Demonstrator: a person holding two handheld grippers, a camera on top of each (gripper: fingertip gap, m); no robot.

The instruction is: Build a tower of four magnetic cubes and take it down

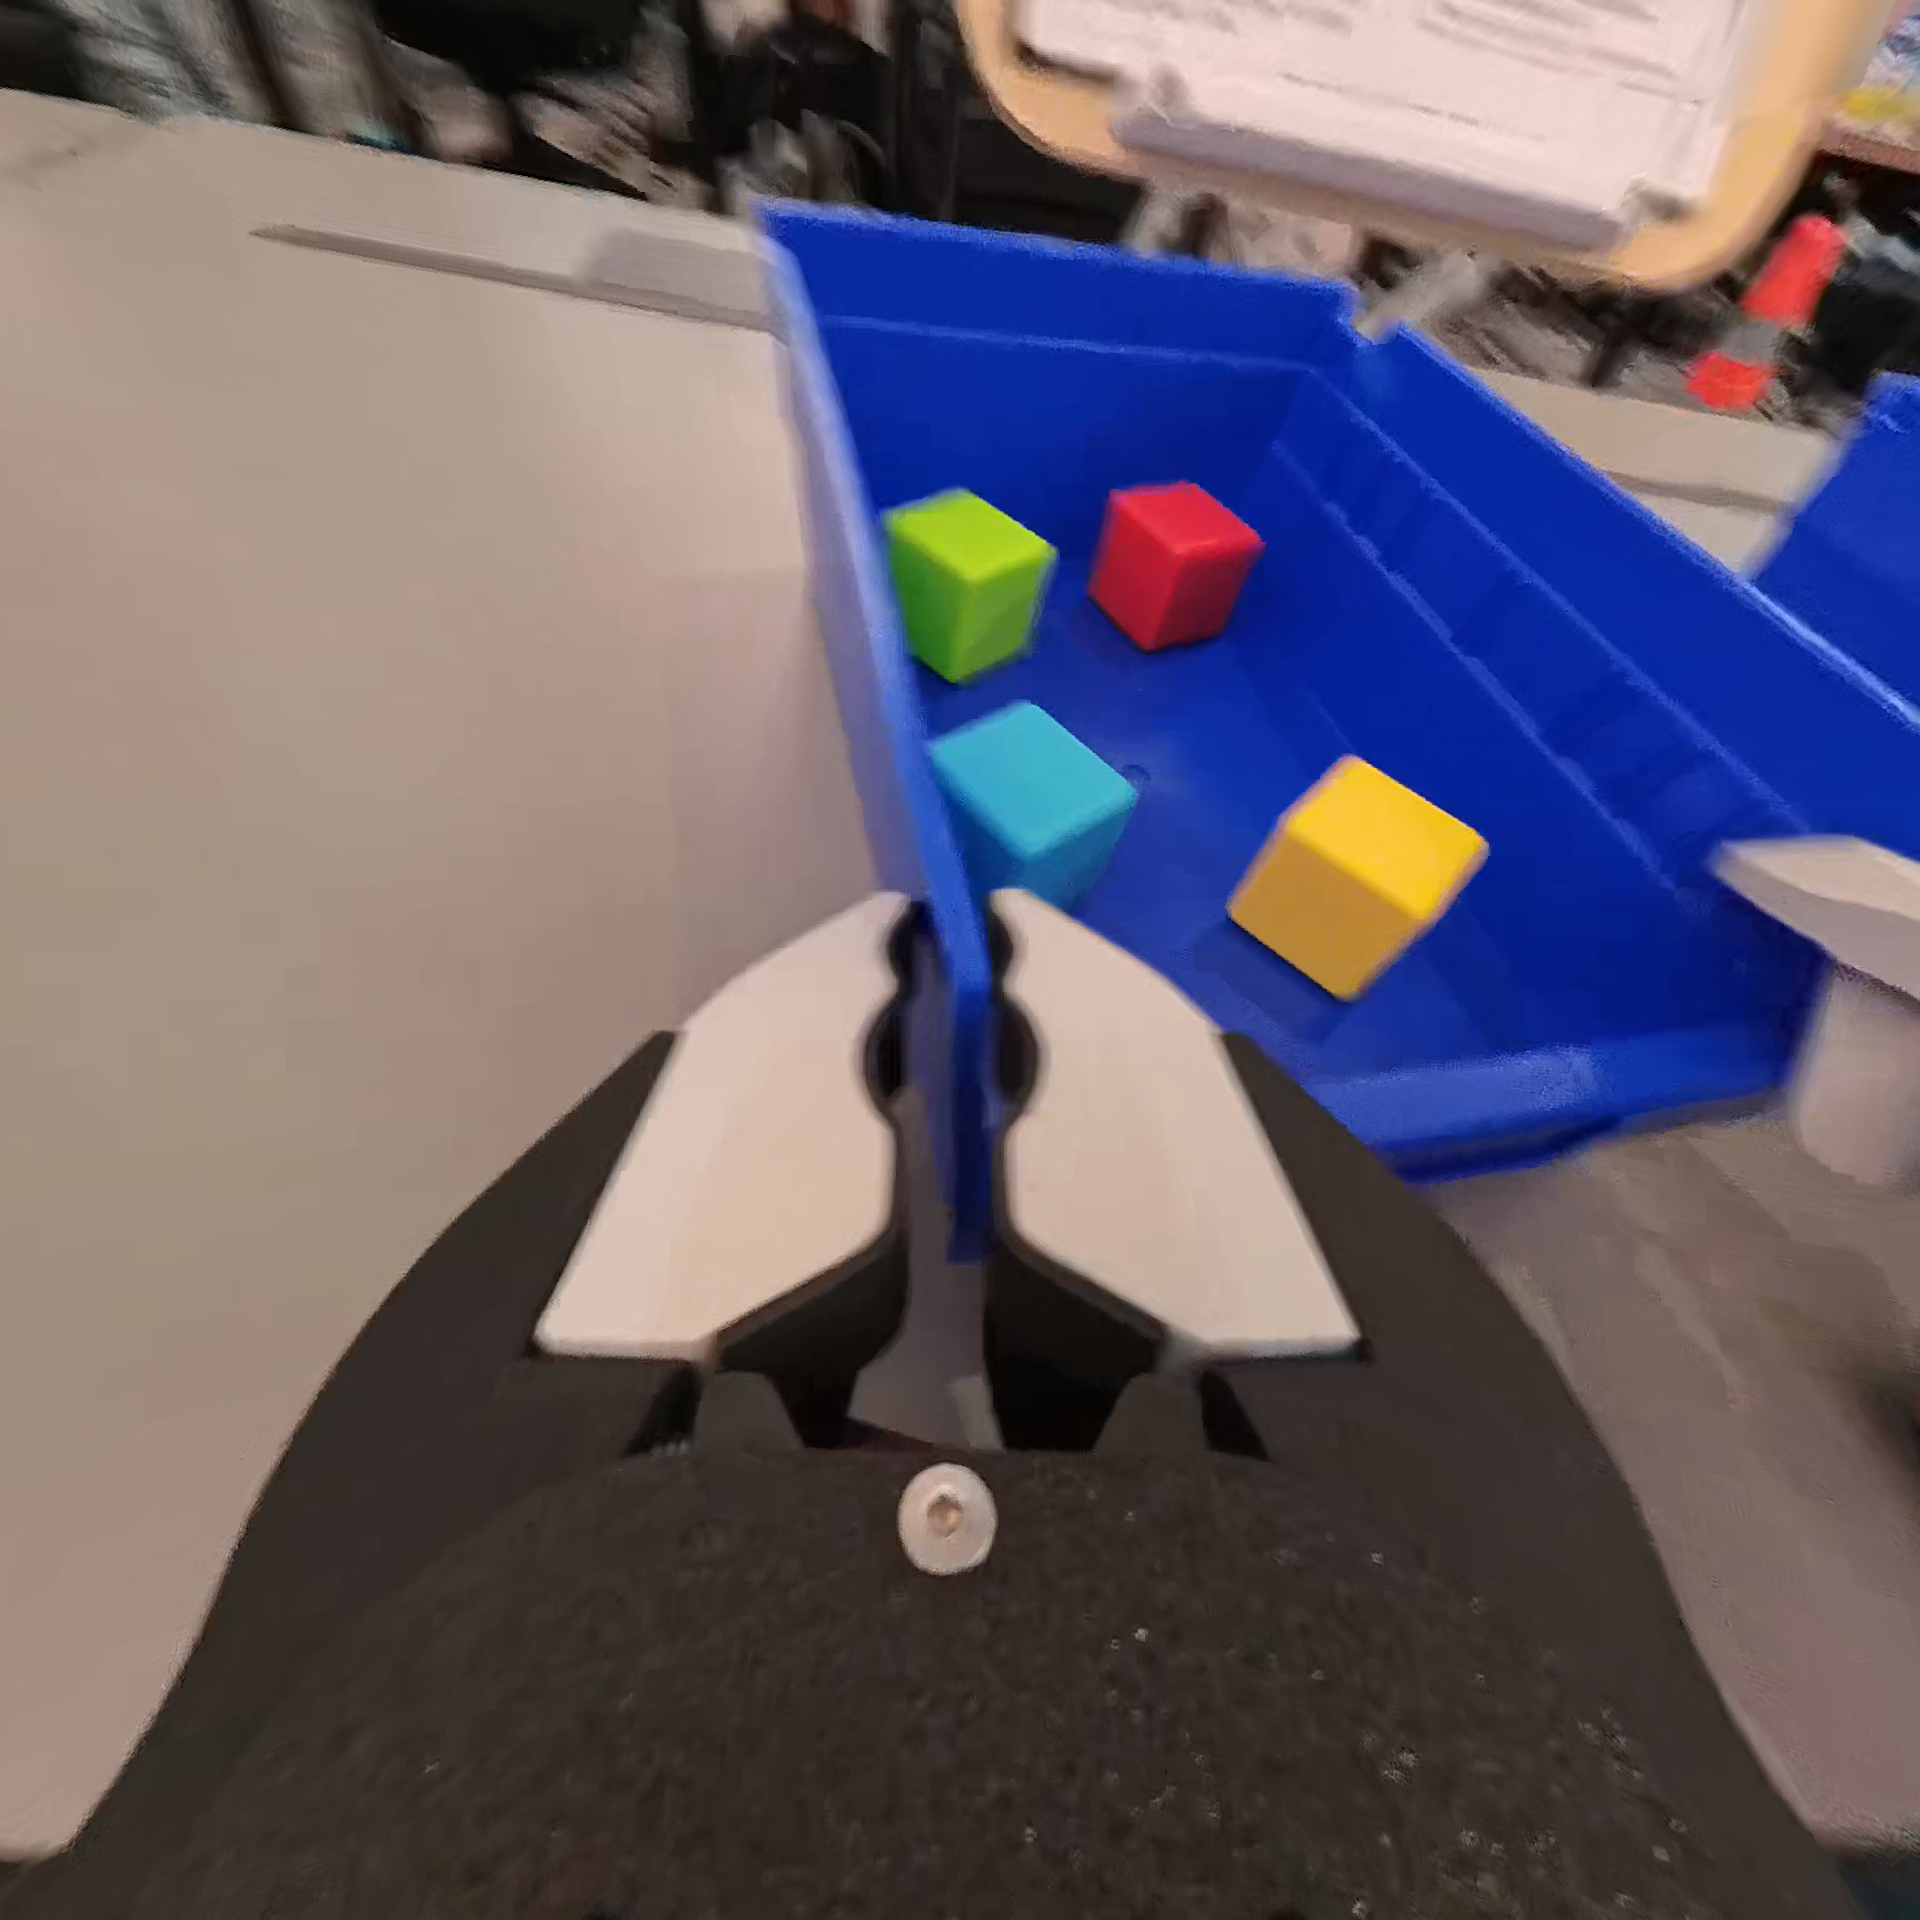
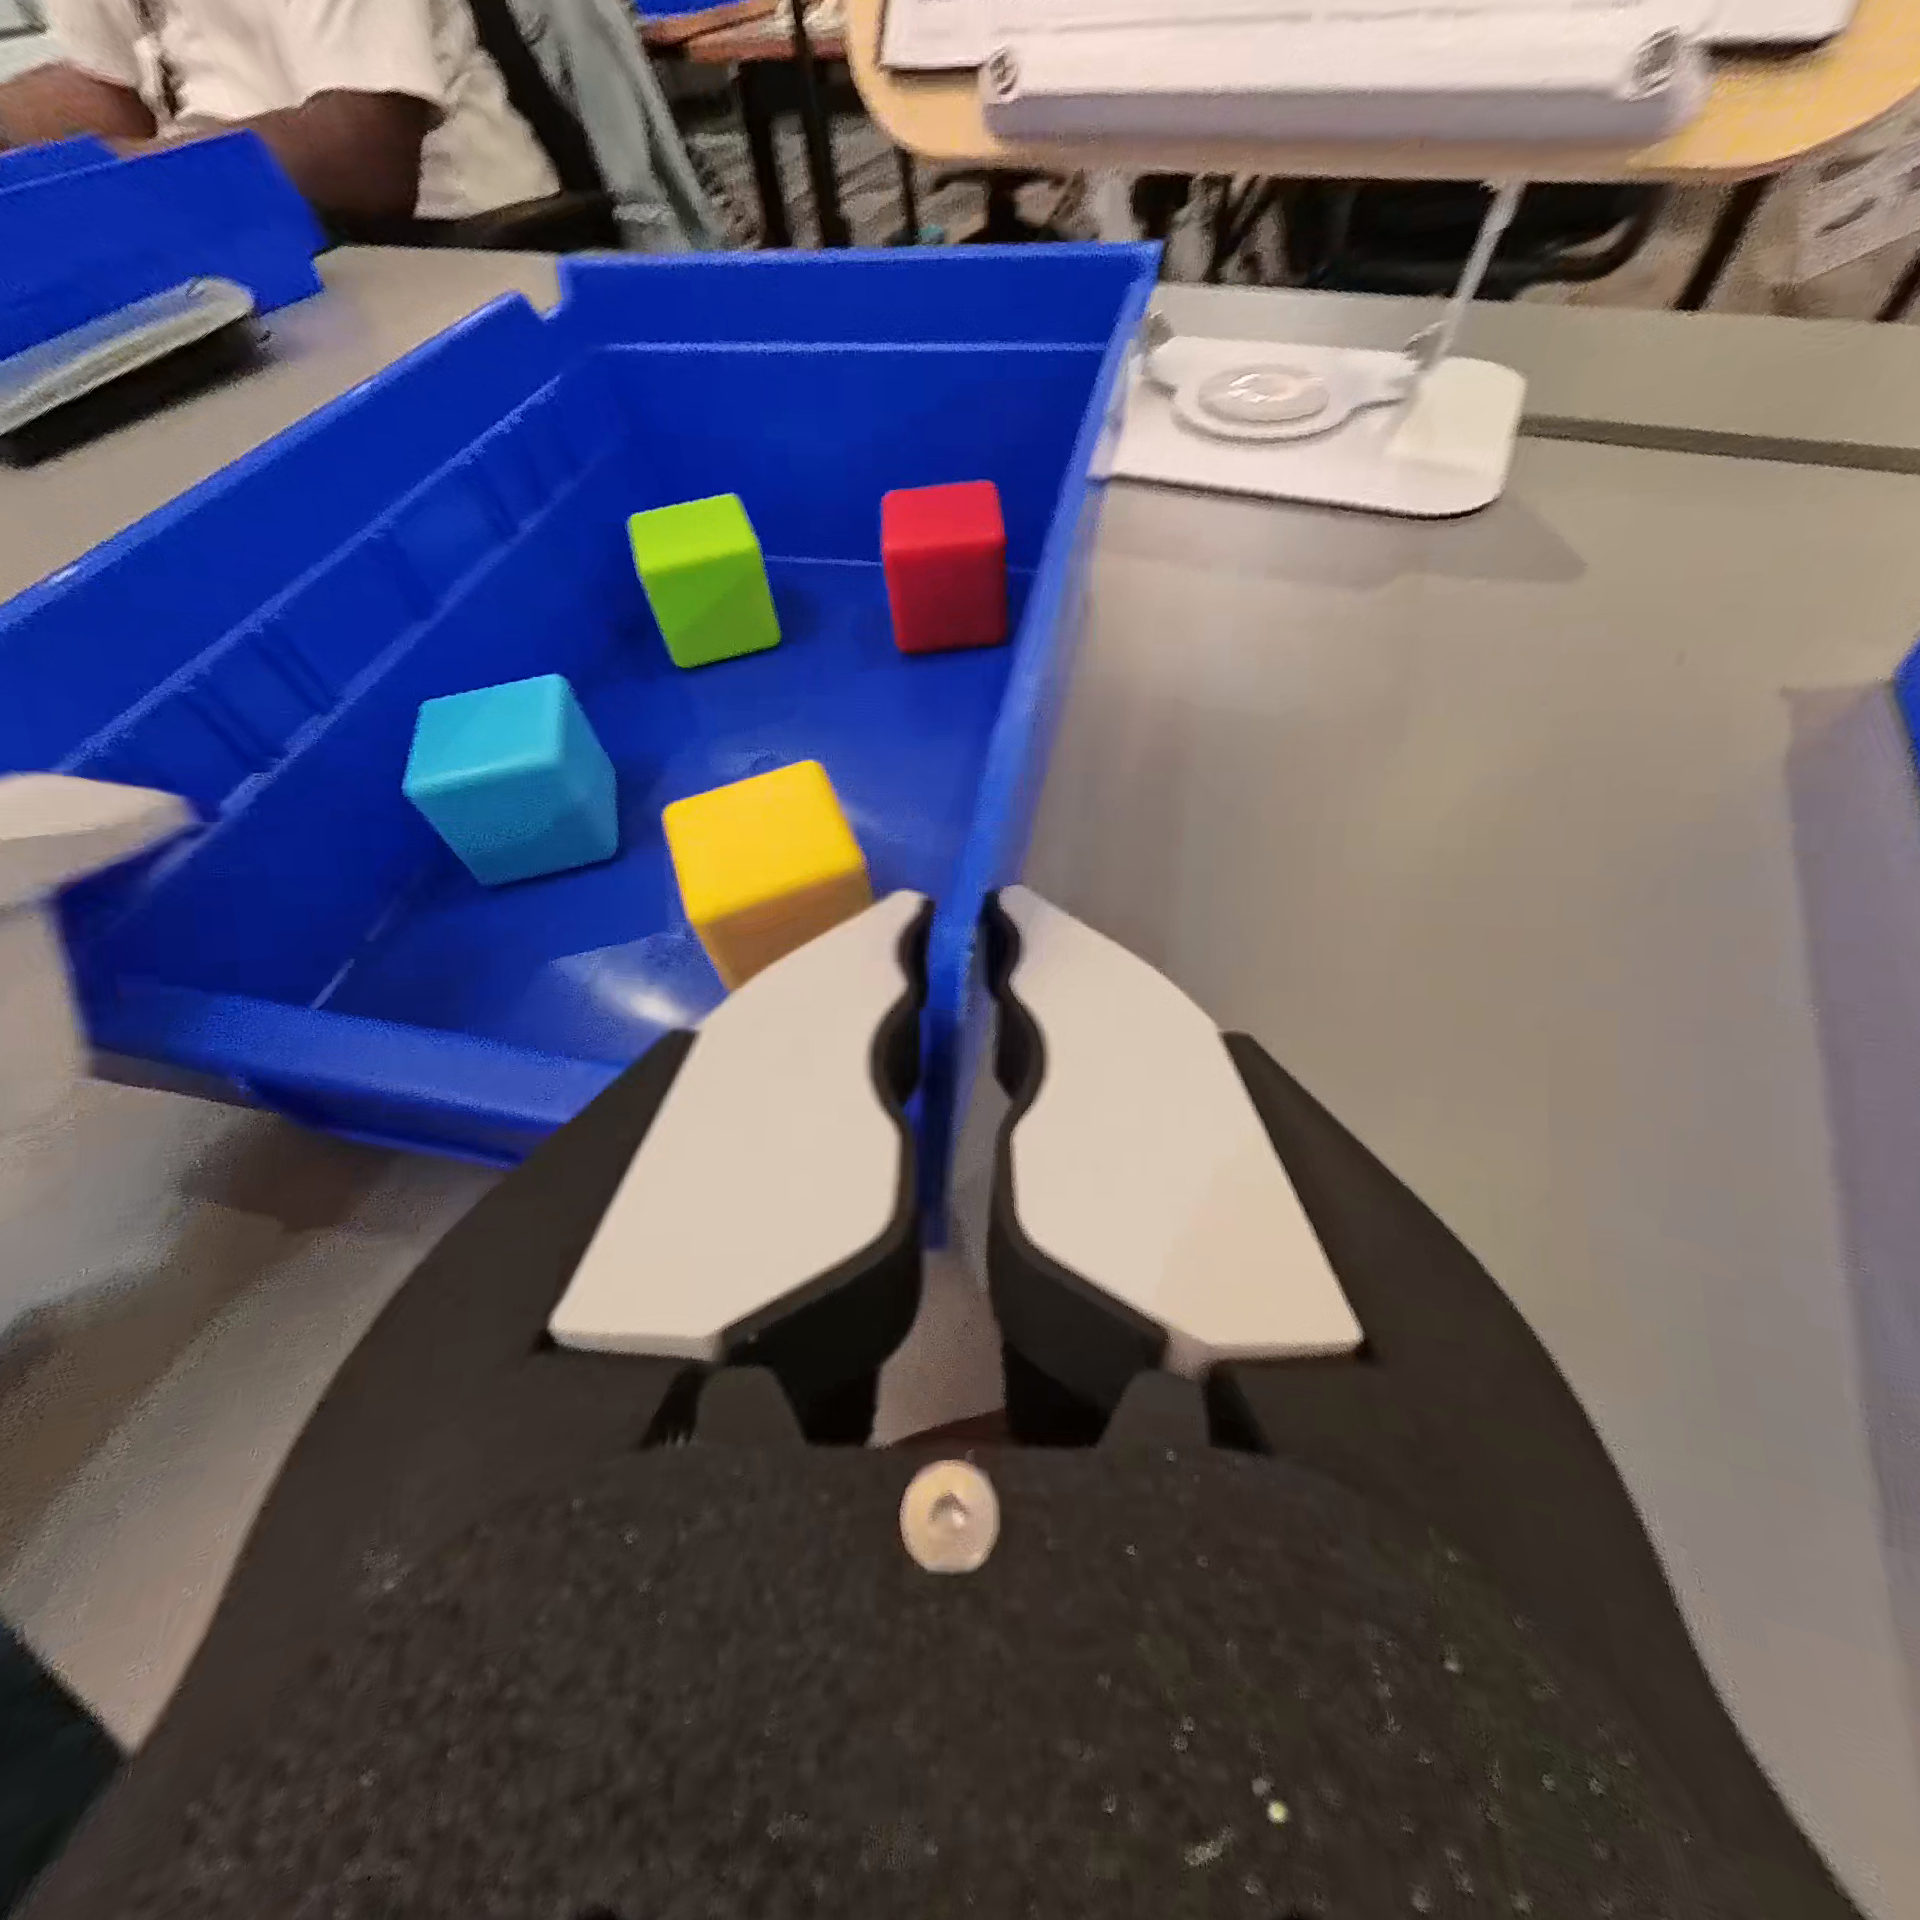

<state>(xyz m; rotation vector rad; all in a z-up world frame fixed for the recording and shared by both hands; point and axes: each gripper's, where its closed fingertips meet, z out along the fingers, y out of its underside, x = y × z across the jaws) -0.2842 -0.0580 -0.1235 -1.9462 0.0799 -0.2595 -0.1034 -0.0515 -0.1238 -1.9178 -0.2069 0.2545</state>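
Left wrist view: the left gripper (image 1: 951,914) is seen clamped on the left side wall of the blue bin (image 1: 1039,301), the thin wall being pinched between nearly closed fingers (image 1: 769,1122). In the right wrist view, the right gripper (image 2: 956,904) is likewise clenched on the opposite side wall of the same bin (image 2: 862,291), with only the wall's thickness separating its fingers (image 2: 1132,1132). The bin is thus held from both sides, and it appears tilted or lifted above the grey table (image 2: 1455,831), though the blur makes this uncertain.

Four magnetic cubes are lying loose and apart on the bin floor: a green cube (image 1: 966,582) and a red cube (image 1: 1174,561) toward the far end, a cyan cube (image 1: 1029,800) just beside the left wall, and a yellow cube (image 1: 1351,873) nearer the right wall. None is stacked or gripped, so no tower has been started.

The step in hand is judged to be the positioning of the bin before building. For the next move, the bin would have to be set flat and released, one gripper opened wide enough for a cube, and a first cube grasped squarely across opposite faces; the cyan cube's closeness to the wall may hinder finger entry.
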